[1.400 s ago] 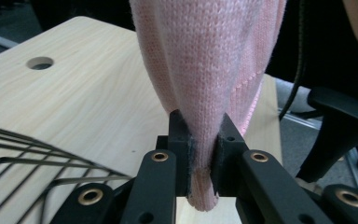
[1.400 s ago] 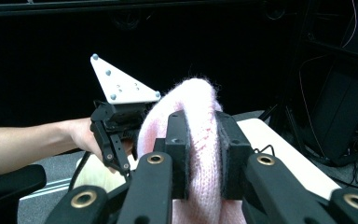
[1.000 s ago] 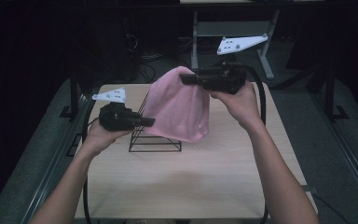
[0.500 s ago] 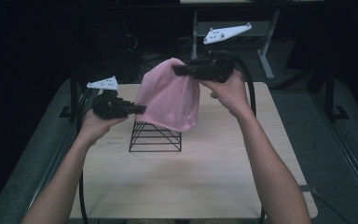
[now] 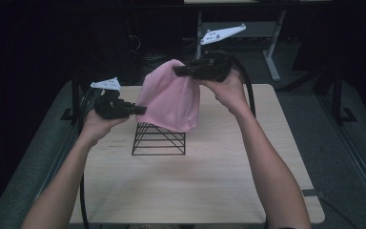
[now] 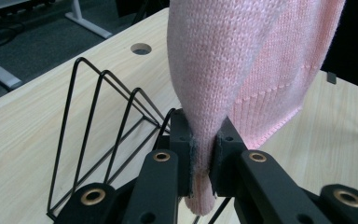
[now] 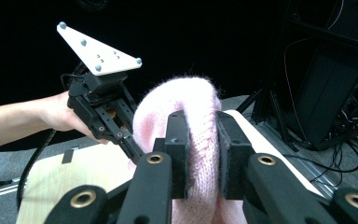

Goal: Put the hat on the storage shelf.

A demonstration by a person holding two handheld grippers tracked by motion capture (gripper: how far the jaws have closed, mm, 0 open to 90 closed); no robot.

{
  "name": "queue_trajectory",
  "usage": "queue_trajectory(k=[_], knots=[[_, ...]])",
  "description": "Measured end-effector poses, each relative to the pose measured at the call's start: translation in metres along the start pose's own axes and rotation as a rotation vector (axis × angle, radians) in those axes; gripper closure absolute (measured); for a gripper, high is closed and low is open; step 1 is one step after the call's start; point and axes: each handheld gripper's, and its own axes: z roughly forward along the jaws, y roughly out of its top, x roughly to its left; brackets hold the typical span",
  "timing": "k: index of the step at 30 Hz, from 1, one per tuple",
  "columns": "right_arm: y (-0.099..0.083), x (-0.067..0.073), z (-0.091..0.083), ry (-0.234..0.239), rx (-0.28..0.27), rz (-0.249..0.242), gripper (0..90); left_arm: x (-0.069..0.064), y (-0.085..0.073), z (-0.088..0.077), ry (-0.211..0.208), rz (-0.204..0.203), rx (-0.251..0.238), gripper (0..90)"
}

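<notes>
A: Pink knit, a beanie [image 5: 170,100], hangs clear above the table [image 5: 209,186], held between both tools. State of the grips?

B: Nearest the person, left gripper [image 5: 140,109] is clamped on the beanie's lower side edge; the left gripper view has the knit bunched between its pads [image 6: 184,158]. Farther off, right gripper [image 5: 177,70] is pinched on the crown, and a fold of knit bulges between its pads [image 7: 179,156] in the right gripper view.

A: Where does the beanie lie from each?

B: From the left gripper it spreads toward 2 o'clock in the high view; from the right it drops toward 7 o'clock. Long axis runs crown-to-hem, steeply tilted, crown at 12, hem at 6.

A: And the wire rack [image 5: 158,139]?

B: On the table, directly beneath the hem, at 6 o'clock from the cloth. Hem looks just above the rack's top wires; contact cannot be told from here.

A: Relation that governs the next move?

B: Judged: hem-over-rack. Left hand is the nearer to the rack, so it likely guides lowering; the right only carries the crown.
</notes>
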Motion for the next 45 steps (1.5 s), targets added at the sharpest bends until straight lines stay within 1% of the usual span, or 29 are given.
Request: queue_trajectory(k=[1, 4, 7, 12, 14, 16, 18, 19, 25, 27, 30, 32, 36, 38, 39, 42, 44, 45], knots=[[0.000, -0.001, 0.001, -0.002, 0.000, -0.005, 76.7, 0.000, 0.000, 0.000, 0.001, -0.001, 0.001, 81.1], [-0.001, -0.003, 0.003, 0.002, 0.001, 0.005, 76.7, 0.001, -0.001, 0.000, 0.005, 0.003, 0.010, 81.2], [-0.002, -0.003, 0.005, 0.014, -0.002, 0.007, 76.6, 0.002, -0.003, -0.002, 0.006, 0.003, 0.018, 81.1], [-0.001, 0.004, 0.011, 0.039, -0.003, -0.002, 76.2, 0.003, -0.009, -0.007, 0.006, 0.003, 0.022, 80.7], [0.000, 0.007, 0.014, 0.044, 0.005, -0.007, 76.2, 0.003, -0.013, -0.010, 0.008, -0.001, 0.019, 80.7], [0.000, 0.009, 0.017, 0.051, 0.012, -0.026, 76.2, 0.004, -0.016, -0.012, 0.006, -0.003, 0.029, 80.8], [0.000, 0.011, 0.020, 0.053, 0.021, -0.035, 76.3, 0.003, -0.019, -0.014, 0.010, -0.008, 0.026, 80.8], [0.000, 0.013, 0.021, 0.057, 0.024, -0.030, 76.3, 0.003, -0.021, -0.015, 0.009, -0.007, 0.025, 80.8], [0.001, 0.019, 0.030, 0.065, 0.045, -0.052, 76.3, 0.005, -0.029, -0.016, 0.013, -0.022, 0.038, 80.8], [0.001, 0.019, 0.033, 0.063, 0.053, -0.056, 76.3, 0.005, -0.029, -0.017, 0.025, -0.006, 0.051, 80.8], [0.002, 0.019, 0.035, 0.057, 0.057, -0.056, 76.3, 0.005, -0.029, -0.016, 0.034, -0.002, 0.057, 80.8], [0.001, 0.017, 0.036, 0.042, 0.070, -0.062, 76.3, 0.004, -0.030, -0.014, 0.040, 0.002, 0.065, 80.8], [-0.002, 0.012, 0.038, 0.027, 0.090, -0.063, 76.3, 0.003, -0.029, -0.007, 0.041, 0.013, 0.087, 80.4], [-0.004, 0.008, 0.038, 0.018, 0.097, -0.064, 76.3, 0.001, -0.029, -0.004, 0.042, 0.022, 0.089, 80.4], [-0.004, 0.007, 0.038, 0.021, 0.096, -0.058, 76.3, 0.001, -0.028, -0.003, 0.042, 0.029, 0.090, 80.4], [-0.006, 0.005, 0.038, 0.022, 0.102, -0.073, 76.3, -0.001, -0.029, 0.000, 0.050, 0.044, 0.108, 80.4], [-0.007, 0.006, 0.039, 0.037, 0.096, -0.086, 76.3, 0.000, -0.030, 0.001, 0.057, 0.052, 0.126, 80.4], [-0.008, 0.007, 0.041, 0.045, 0.090, -0.096, 76.2, 0.000, -0.031, 0.001, 0.060, 0.049, 0.131, 80.4]])
